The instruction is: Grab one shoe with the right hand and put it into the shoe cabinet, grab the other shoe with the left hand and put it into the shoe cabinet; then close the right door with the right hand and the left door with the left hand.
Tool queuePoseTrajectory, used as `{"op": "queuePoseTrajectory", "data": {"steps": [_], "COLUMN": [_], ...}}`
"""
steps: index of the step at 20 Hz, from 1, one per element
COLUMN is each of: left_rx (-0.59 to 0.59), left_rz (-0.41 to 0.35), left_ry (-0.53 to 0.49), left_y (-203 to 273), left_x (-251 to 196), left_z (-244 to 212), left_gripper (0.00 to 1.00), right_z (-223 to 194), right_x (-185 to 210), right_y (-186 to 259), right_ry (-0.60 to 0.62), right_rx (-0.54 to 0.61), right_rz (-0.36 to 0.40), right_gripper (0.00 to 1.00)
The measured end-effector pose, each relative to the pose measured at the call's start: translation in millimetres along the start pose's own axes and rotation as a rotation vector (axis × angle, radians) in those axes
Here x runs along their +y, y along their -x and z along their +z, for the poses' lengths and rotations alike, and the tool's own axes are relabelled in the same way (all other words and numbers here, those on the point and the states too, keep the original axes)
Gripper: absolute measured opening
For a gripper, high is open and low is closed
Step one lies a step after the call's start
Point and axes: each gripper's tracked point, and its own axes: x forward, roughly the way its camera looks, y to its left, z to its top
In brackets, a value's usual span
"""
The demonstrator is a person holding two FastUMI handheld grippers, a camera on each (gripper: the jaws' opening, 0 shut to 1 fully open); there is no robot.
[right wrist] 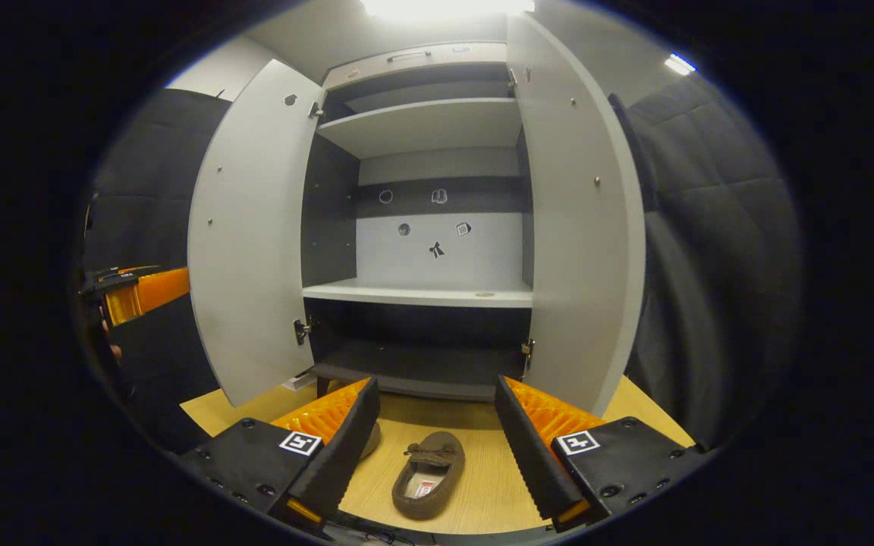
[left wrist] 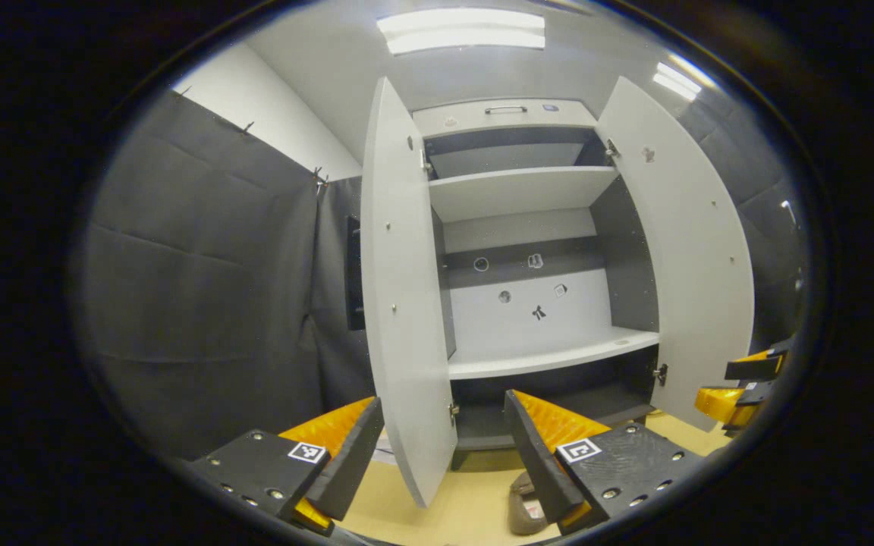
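At centre frame stands a tall white shoe cabinet [right wrist: 437, 258] with dark inner walls, its left door [right wrist: 251, 235] and right door [right wrist: 581, 227] both swung wide. On the pale wooden floor [right wrist: 482, 485] at lower centre lies a brown fuzzy slipper [right wrist: 428, 475], between the right gripper's [right wrist: 437, 425] spread fingers. The other gripper [right wrist: 141, 292] shows at the left edge

I see bright ceiling panels [left wrist: 461, 30] glaring overhead, washed out in the right gripper view; the cabinet's [right wrist: 422, 227] bottom shelf lies in shadow, and straight edges bow outward.
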Motion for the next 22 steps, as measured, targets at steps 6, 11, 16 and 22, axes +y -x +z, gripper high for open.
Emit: {"op": "queuePoseTrajectory", "data": {"steps": [6, 11, 16, 22], "left_rx": [-0.017, 0.008, 0.025, 0.011], "left_rz": [0.013, 0.024, 0.040, 0.027], "left_ry": [-0.013, -0.021, -0.024, -0.036], "left_y": [-25, -31, -32, -31], "left_x": [11, 16, 21, 16], "left_z": [3, -8, -15, -13], "left_gripper": [0.99, 0.99, 0.93, 0.94], "right_z": [-71, -116, -154, -198], "right_x": [20, 32, 45, 50], "right_y": [-44, -67, -76, -80], "right_ry": [0.000, -0.018, -0.003, -0.022], "right_rx": [0.202, 0.355, 0.482, 0.631], "right_rz": [0.048, 0.085, 0.139, 0.161], "right_gripper": [0.95, 0.95, 0.96, 0.88]}}
